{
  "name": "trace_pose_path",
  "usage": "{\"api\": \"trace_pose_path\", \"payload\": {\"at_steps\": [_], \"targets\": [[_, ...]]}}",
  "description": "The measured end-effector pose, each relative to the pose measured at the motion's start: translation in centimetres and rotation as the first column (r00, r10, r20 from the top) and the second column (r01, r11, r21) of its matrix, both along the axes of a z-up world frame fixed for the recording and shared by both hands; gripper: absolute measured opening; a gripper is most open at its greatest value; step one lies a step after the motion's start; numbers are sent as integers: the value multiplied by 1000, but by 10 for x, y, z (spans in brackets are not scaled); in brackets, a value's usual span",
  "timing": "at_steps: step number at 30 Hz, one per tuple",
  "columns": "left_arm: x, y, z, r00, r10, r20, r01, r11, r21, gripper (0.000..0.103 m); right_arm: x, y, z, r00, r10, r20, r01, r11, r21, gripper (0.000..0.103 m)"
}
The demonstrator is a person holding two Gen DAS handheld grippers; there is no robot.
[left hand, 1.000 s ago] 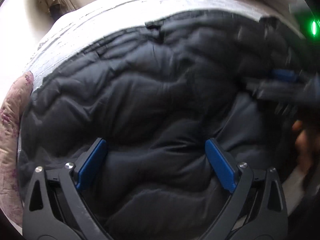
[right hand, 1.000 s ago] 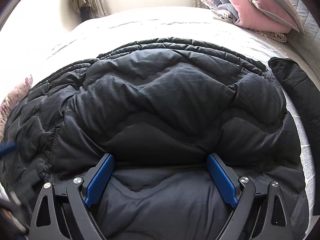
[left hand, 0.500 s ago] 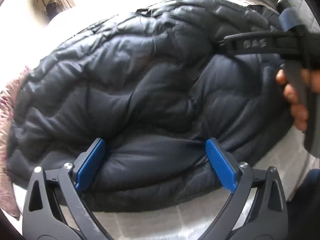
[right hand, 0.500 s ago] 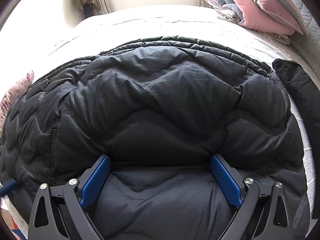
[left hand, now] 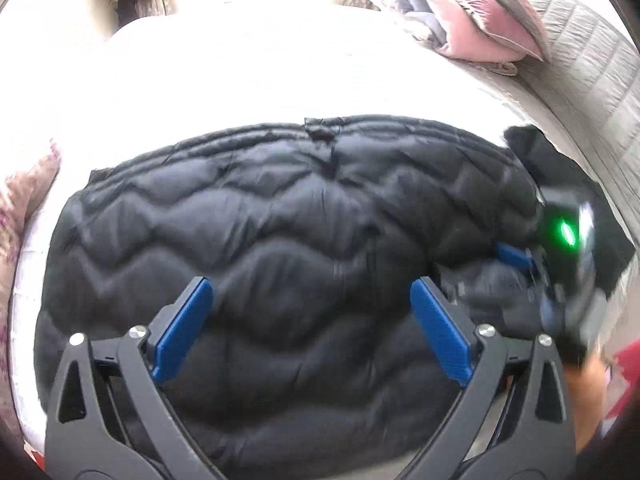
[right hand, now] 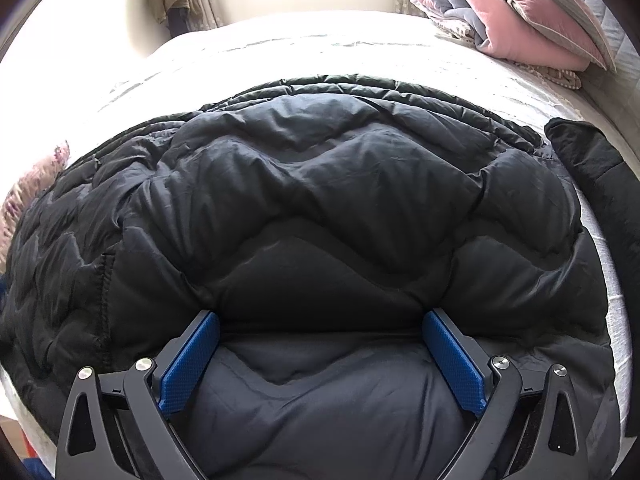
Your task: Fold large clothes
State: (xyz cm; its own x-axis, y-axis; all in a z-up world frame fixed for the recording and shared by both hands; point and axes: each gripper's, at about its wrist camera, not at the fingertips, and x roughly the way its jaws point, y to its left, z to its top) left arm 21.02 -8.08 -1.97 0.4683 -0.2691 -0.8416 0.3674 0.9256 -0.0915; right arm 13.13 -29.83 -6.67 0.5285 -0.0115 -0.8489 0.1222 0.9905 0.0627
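A large black quilted puffer coat [left hand: 288, 240] lies spread across the white bed and fills the lower half of both views [right hand: 340, 208]. My left gripper [left hand: 310, 304] is open and empty, its blue pads wide apart above the coat's near part. My right gripper [right hand: 320, 340] is open too, its pads resting against a padded fold of the coat. The right gripper shows blurred in the left wrist view [left hand: 532, 268], low over the coat's right end, with a green light on its body.
The white bed [right hand: 320, 40] stretches back to a bright wall. Folded pink and grey quilts [right hand: 516, 12] lie at the back right. A second dark garment [right hand: 596, 176] lies beside the coat's right edge. A pink floral cloth [left hand: 20, 200] hangs at the left edge.
My left gripper has pulled back and up from the coat, so much more of the bed shows. The right gripper has stayed open, pressed to the same fold.
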Motion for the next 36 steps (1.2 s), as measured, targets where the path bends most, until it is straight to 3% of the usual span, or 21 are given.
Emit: {"api": "trace_pose_path", "payload": {"at_steps": [6, 12, 15, 19, 20, 22, 24, 25, 28, 30, 31, 33, 35, 36], "targets": [[31, -28, -72, 999, 24, -29, -20, 991, 133, 101, -3, 4, 1, 1000, 6, 1, -6, 1000, -1, 103], [28, -34, -69, 1000, 29, 4, -29, 988, 150, 101, -13, 4, 8, 1000, 2, 11, -3, 1000, 13, 102], [27, -34, -70, 999, 33, 4, -33, 989, 142, 101, -31, -13, 22, 994, -89, 63, 85, 994, 75, 101], [17, -31, -69, 999, 36, -5, -35, 991, 127, 101, -70, -53, 45, 949, -268, 166, 247, 960, 132, 102], [18, -31, -69, 999, 35, -8, -34, 992, 123, 101, -79, -70, 51, 922, -338, 188, 311, 937, 159, 102], [14, -25, -69, 999, 37, -14, -35, 993, 117, 101, -102, -107, 52, 850, -496, 179, 436, 852, 291, 102], [14, -23, -70, 999, 40, -17, -38, 993, 111, 101, -126, -135, 42, 777, -616, 131, 509, 737, 446, 102], [16, -24, -70, 999, 40, -18, -38, 993, 111, 101, -141, -150, 30, 734, -674, 80, 543, 654, 527, 101], [18, -24, -70, 999, 41, -21, -38, 993, 109, 101, -166, -179, -2, 645, -760, -75, 634, 478, 608, 102], [18, -24, -69, 999, 40, -22, -37, 994, 107, 101, -179, -189, -22, 625, -765, -155, 628, 374, 683, 102], [18, -24, -69, 999, 39, -21, -36, 994, 108, 101, -182, -188, -26, 628, -761, -163, 615, 357, 703, 102], [18, -25, -69, 999, 37, -20, -35, 993, 109, 101, -181, -184, -26, 657, -740, -144, 587, 382, 713, 102], [18, -25, -69, 999, 37, -19, -35, 993, 110, 101, -172, -175, -24, 712, -691, -121, 532, 418, 736, 102], [19, -26, -69, 999, 36, -19, -34, 993, 110, 101, -167, -171, -25, 735, -667, -123, 502, 412, 760, 102]]}}
